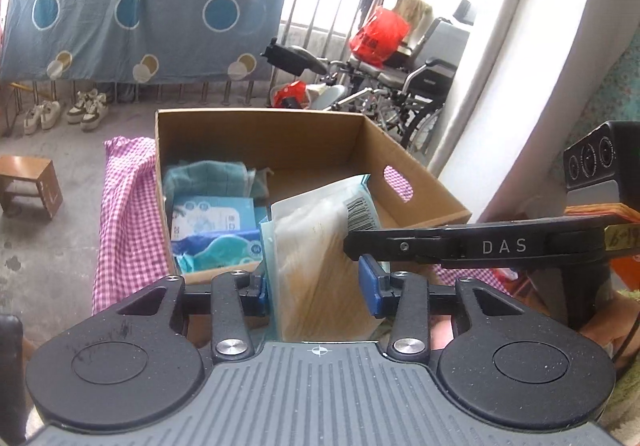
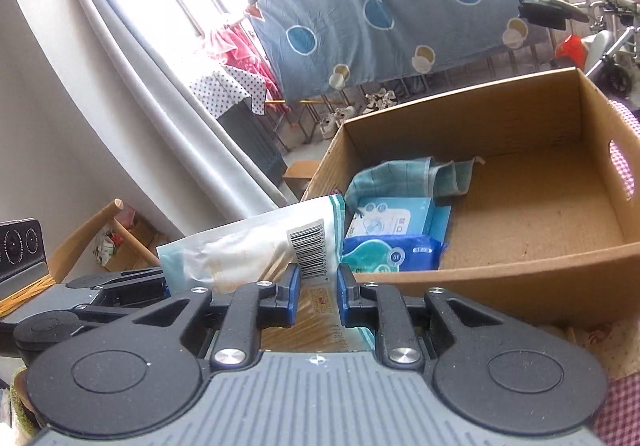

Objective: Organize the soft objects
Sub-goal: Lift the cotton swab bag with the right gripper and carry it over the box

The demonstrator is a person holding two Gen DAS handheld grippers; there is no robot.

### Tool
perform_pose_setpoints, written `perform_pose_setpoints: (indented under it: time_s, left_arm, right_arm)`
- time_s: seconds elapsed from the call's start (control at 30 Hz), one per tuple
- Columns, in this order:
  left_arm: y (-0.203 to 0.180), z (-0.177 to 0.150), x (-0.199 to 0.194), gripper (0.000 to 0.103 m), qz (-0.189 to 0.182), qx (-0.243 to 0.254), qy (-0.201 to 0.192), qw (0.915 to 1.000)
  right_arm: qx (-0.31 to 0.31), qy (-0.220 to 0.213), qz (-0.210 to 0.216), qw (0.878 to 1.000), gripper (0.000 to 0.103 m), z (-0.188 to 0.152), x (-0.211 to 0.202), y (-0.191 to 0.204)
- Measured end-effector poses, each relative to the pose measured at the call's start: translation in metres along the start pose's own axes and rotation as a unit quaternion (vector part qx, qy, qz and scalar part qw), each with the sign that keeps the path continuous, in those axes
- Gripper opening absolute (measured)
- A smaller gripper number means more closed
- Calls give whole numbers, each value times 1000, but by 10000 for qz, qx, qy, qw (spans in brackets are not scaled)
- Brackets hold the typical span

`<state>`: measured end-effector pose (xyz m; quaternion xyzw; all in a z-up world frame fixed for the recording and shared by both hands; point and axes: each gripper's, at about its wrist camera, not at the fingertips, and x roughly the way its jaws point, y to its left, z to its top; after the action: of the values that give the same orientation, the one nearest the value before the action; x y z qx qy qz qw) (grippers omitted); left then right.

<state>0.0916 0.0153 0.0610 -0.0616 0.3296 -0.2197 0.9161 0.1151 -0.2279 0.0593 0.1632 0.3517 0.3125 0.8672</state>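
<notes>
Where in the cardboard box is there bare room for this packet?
The brown cardboard box has bare floor on its handle-hole side. The other side is crowded: folded teal cloth, light blue tissue pack, dark blue wipes pack.

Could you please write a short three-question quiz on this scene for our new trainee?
1. True or false: the cardboard box is completely full.
2. Which item do both grippers hold? A) the clear barcoded packet B) the teal cloth C) the blue wipes pack
3. What lies under the box in the left wrist view?

Key
1. False; much of its floor is bare.
2. A; the left gripper and right gripper both clamp it.
3. A pink checked cloth.
</notes>
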Motion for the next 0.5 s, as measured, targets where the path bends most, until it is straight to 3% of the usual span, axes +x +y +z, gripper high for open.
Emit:
perform_pose_setpoints:
  time_s: [0.3,0.5]
  left_arm:
    - [-13,50,40,34,-415,77,184,9989]
    - [-10,93,96,32,-629,-78,676,9957]
  right_arm:
    - [37,-178,-1,9998,20,49,-7,-33]
    - [211,147,-110,9996,20,95,21,-77]
